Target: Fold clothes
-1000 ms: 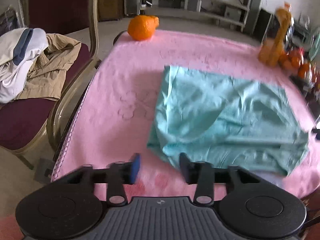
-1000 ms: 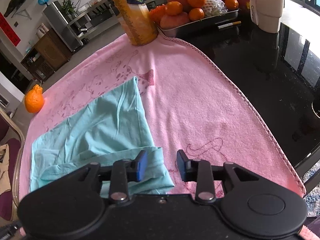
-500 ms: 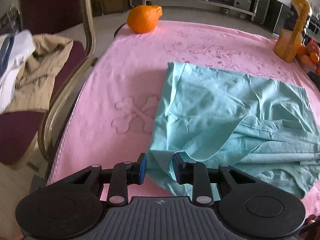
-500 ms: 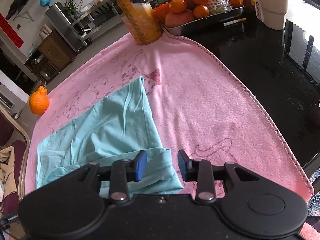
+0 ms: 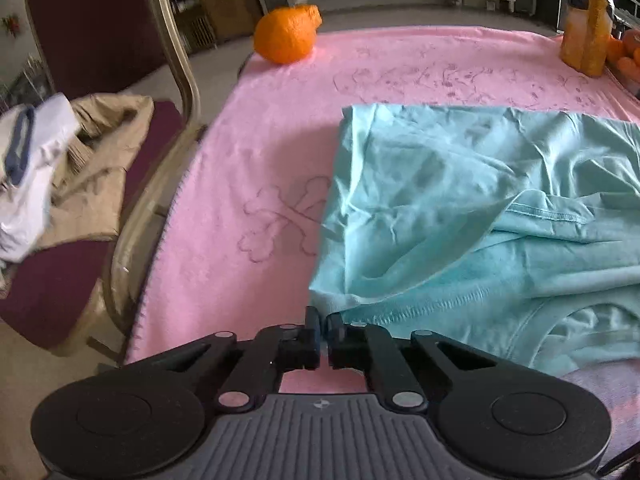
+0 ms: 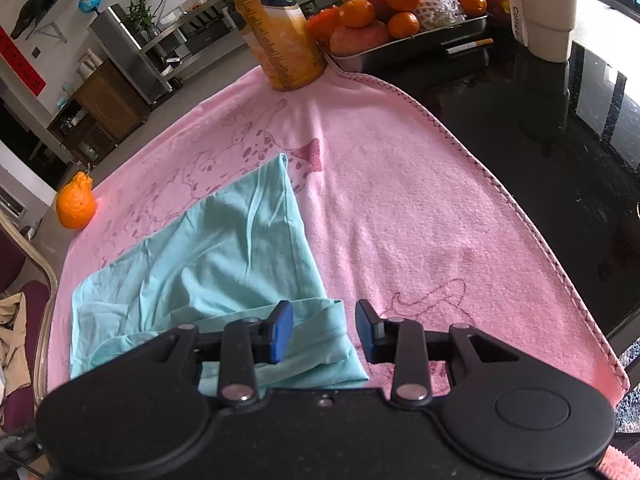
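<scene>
left gripper [image 5: 323,322] angled down, apparently pinching shirt [image 5: 460,208] corner.

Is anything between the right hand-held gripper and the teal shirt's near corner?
Nothing visible. The right hand-held gripper hangs open over the teal shirt, whose folded corner lies between the blue pads on the pink towel.

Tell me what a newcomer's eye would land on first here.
First, the teal garment rumpled across the pink towel, its near corner by the closed tips of the left gripper. Next, the orange fruit at the towel's far edge, then the tray of fruit on the black table.
</scene>
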`<state>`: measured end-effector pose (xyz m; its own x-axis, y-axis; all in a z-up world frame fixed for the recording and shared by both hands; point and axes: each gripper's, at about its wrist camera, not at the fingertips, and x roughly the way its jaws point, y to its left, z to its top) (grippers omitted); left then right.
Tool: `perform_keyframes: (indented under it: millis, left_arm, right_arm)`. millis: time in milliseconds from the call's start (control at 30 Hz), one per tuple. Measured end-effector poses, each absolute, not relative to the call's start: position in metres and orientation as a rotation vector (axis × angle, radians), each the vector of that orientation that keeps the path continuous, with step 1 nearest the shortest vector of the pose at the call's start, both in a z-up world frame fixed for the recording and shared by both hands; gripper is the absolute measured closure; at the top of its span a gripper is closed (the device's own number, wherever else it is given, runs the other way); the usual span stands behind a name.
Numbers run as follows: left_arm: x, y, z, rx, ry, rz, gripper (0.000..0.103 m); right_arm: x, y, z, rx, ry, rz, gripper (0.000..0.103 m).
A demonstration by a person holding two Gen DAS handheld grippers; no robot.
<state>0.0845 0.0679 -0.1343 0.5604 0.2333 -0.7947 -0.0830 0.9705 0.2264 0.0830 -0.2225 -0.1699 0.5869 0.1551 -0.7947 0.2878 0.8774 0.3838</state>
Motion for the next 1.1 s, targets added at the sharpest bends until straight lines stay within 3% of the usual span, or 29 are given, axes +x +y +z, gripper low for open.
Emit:
perform_keyframes:
  millis: [433,600,667,867,1000,1100]
  left_arm:
    - [0.079,0.074,-0.131,0.141,0.932,0.168,0.099]
    - [0.078,0.077,-0.132,0.126,0.943,0.161,0.099]
    - [0.077,0.079,-0.131,0.116,0.940,0.157,0.099]
    - [0.061,0.086,-0.127,0.121,0.931,0.143,0.099]
    - [0.060,0.091,-0.134,0.112,0.973,0.143,0.098]
    - [0.060,0.093,-0.134,0.094,0.975,0.140,0.098]
  right_arm:
    - [0.111,-0.231,-0.187,0.586,1.018,-0.154,0.071]
    - [0.115,-0.221,-0.191,0.534,1.059,-0.128,0.096]
    - [0.108,-0.216,-0.186,0.479,1.048,-0.104,0.099]
    - [0.058,-0.193,-0.158,0.211,0.933,0.011,0.101]
    - [0.041,-0.195,-0.165,0.178,0.969,0.010,0.099]
    - [0.040,-0.207,-0.167,0.240,0.990,-0.010,0.082]
